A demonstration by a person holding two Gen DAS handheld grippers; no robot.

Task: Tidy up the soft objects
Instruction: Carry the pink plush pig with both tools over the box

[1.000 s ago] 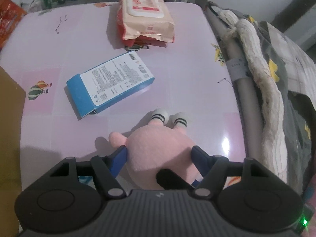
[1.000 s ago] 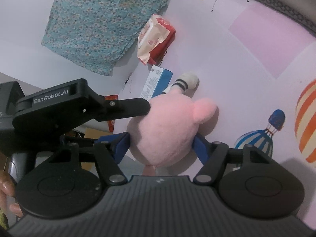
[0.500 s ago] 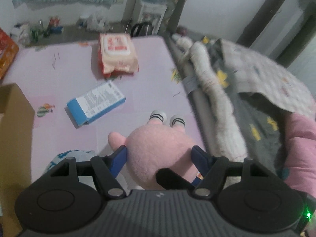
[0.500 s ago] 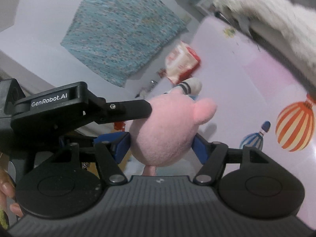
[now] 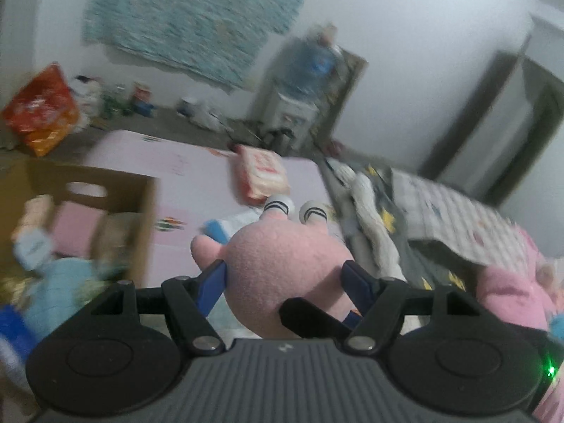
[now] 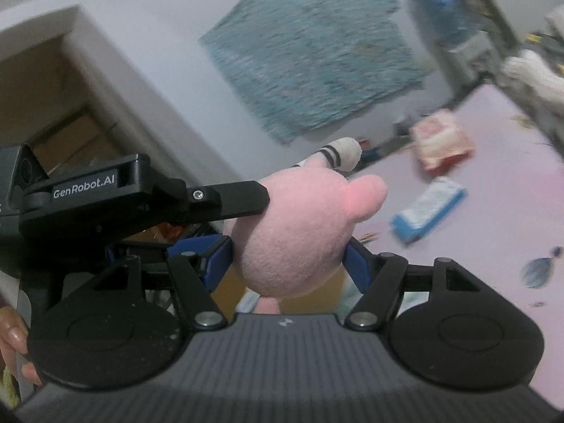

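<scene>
A pink plush toy (image 5: 282,246) with white striped feet hangs in the air above the pink table (image 5: 183,211), held from two sides. My left gripper (image 5: 283,268) is shut on its round body, blue pads pressed into both flanks. My right gripper (image 6: 289,246) is shut on the same plush toy (image 6: 296,218) from another side. In the right wrist view the left gripper's black finger (image 6: 229,204) lies against the toy's upper left. A cardboard box (image 5: 116,190) with several soft things in it stands open at the left.
A blue carton (image 6: 428,208) and a pack of wet wipes (image 6: 440,141) lie on the table. Bedding (image 5: 423,211) is heaped along the table's right edge. A person's pink sleeve (image 5: 511,292) is at the right, a hand (image 6: 10,335) at the left.
Both grippers have risen with the plush toy, lifting it off the table. The views have tilted up to the wall, and the cardboard box has come into sight at the left.
</scene>
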